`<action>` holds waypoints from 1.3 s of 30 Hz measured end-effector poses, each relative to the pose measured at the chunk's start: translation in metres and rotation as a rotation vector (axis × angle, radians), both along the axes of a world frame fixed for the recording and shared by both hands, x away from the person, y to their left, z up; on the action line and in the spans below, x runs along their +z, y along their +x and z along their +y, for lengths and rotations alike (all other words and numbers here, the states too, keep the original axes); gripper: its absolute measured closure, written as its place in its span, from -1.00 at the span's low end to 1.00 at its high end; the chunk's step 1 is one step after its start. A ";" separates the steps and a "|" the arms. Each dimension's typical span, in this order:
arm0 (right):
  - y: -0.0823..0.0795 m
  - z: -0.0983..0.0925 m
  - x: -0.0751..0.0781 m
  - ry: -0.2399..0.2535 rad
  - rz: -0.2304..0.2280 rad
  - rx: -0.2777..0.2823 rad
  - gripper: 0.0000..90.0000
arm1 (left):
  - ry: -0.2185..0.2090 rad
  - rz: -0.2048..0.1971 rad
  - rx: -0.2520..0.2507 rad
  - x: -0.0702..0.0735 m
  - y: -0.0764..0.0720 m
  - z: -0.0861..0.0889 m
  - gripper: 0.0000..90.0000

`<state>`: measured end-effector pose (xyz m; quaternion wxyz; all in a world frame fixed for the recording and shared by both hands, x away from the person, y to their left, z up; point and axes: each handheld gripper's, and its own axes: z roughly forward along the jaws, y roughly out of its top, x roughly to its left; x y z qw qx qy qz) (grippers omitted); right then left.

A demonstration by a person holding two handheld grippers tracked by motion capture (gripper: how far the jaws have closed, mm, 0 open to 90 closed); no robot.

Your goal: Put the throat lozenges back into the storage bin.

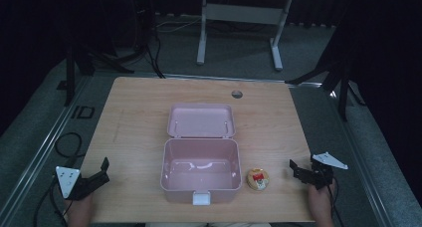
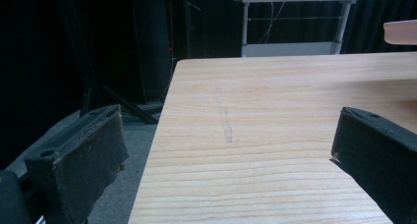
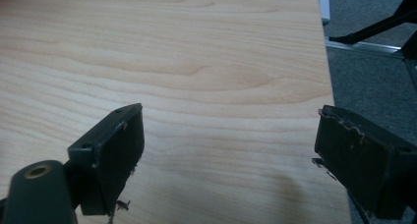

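Left tool (image 1: 97, 173): held low at the near left corner of the surface (image 1: 139, 112), jaws spread wide with nothing between them. In the left gripper view the left tool (image 2: 226, 150) looks across bare wood toward the far edge; the jaws straddle the surface's left edge, so it is parked clear of the work rather than engaged.

Right tool (image 1: 300, 171): held at the near right edge, jaws likewise wide apart and empty. The right gripper view shows the right tool (image 3: 228, 145) over plain wood grain, with the surface's right edge and grey floor (image 3: 373, 71) just past the outer jaw. Its jaws point inward, toward the middle of the surface.

Nearest item: a small round tin (image 1: 258, 179) with a red and yellow label, lying flat just to the right of the box (image 1: 200, 189), near its front corner, between the box and the right tool. Judged the likely item to be picked up, being closest to that tool.

The pink box sits central near the front edge, its lid (image 1: 201, 120) thrown back flat and its inside empty, apparently laid open to receive the tin. White latch (image 1: 201, 199) faces the person.
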<state>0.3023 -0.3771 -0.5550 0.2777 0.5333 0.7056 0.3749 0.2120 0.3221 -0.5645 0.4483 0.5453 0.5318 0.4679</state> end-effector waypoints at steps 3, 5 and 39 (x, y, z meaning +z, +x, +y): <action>0.001 0.001 0.000 -0.005 0.013 0.017 -0.75 | -0.001 -0.002 -0.008 0.000 0.000 0.000 -0.99; 0.002 0.001 -0.001 -0.005 0.030 0.029 -0.75 | -0.002 -0.005 -0.011 0.000 -0.001 0.001 -0.99; 0.016 0.026 0.039 -0.438 0.692 0.566 -0.75 | -0.019 -0.006 -0.057 0.000 0.000 0.002 -0.99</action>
